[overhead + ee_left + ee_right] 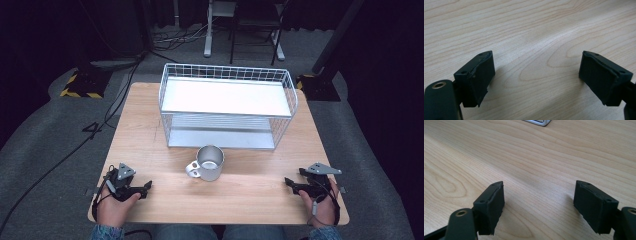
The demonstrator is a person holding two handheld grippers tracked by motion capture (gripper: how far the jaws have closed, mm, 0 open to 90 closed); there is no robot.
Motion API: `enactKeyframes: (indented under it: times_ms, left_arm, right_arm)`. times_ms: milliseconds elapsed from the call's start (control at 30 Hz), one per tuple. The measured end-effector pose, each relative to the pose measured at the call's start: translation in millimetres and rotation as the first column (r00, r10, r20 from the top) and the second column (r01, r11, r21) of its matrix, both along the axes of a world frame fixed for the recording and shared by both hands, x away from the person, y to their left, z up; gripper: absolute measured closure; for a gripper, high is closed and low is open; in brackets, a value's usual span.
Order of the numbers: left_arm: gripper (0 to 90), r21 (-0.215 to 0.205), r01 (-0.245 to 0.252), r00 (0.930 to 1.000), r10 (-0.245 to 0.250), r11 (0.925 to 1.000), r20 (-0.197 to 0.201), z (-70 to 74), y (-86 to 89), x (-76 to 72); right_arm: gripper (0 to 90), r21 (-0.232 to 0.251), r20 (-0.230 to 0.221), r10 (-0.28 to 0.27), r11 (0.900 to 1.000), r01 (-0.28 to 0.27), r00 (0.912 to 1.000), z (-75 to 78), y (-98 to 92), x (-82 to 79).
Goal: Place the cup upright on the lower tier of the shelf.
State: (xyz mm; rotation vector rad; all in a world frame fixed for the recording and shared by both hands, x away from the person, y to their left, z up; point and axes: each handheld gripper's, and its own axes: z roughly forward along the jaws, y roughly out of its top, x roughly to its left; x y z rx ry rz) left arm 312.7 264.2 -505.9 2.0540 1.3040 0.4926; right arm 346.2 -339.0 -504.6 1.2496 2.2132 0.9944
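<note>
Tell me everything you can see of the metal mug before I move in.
The metal mug looks like brushed steel: a plain cylinder with an open top and nothing visible inside, and a looped handle pointing toward the person's left. It stands upright on the wooden table, just in front of the white wire rack, apart from it. Nothing touches it but the table. It stands between the left gripper and right gripper, both resting open nearer the table's front edge.

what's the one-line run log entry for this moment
left gripper: open, empty | right gripper: open, empty | mug: upright, untouched, before wire rack
</note>
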Motion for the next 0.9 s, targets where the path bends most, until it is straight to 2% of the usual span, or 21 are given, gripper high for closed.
enactKeyframes:
  times_ms: [167,200,267,333,400,600,800,900]
  left_arm:
    - [16.8,0.002,0.006,1.0,-0.006,1.0,0.006,0.5,1.3,0.1]
    - [18.3,0.009,-0.01,0.9999,0.01,0.9999,-0.014,3.0,0.8,-1.2]
    - [19.8,0.024,-0.002,0.9996,0.003,0.9997,-0.029,6.6,-0.8,-2.1]
    - [21.8,0.023,0.01,0.9999,-0.01,0.9997,-0.012,11.8,-4.1,-4.4]
    - [21.8,-0.003,0.018,0.9998,-0.018,0.9998,0.012,19.4,-6.2,-7.7]
    - [21.7,-0.024,0.041,0.998,-0.04,0.9989,0.048,33.1,-10.7,-13.5]
    - [24.5,-0.04,0.086,0.9945,-0.083,0.9955,0.064,42.1,-17.0,-16.8]
    - [25.3,-0.035,0.1,0.9924,-0.097,0.9944,0.075,45.8,-19.2,-17.8]
  right_arm:
    - [24.8,-0.001,0.001,0.0,1.0,0.0,1.0,0.0,0.0,0.0]
    - [24.8,0.0,0.001,-0.001,1.0,0.001,1.0,0.0,0.2,-0.1]
    - [24.8,0.0,0.001,-0.001,1.0,0.001,1.0,0.0,0.2,-0.1]
    - [24.8,0.0,0.001,-0.001,1.0,0.001,1.0,0.0,0.2,-0.1]
    - [24.8,0.0,0.001,-0.001,1.0,0.001,1.0,0.0,0.2,-0.1]
    - [24.8,-0.001,0.001,-0.001,1.0,0.001,1.0,0.0,0.2,-0.1]
    - [24.8,-0.001,0.001,-0.001,1.0,0.001,1.0,0.0,0.3,-0.2]
    - [24.9,-0.002,0.001,-0.001,1.0,0.002,1.0,0.0,0.3,-0.2]
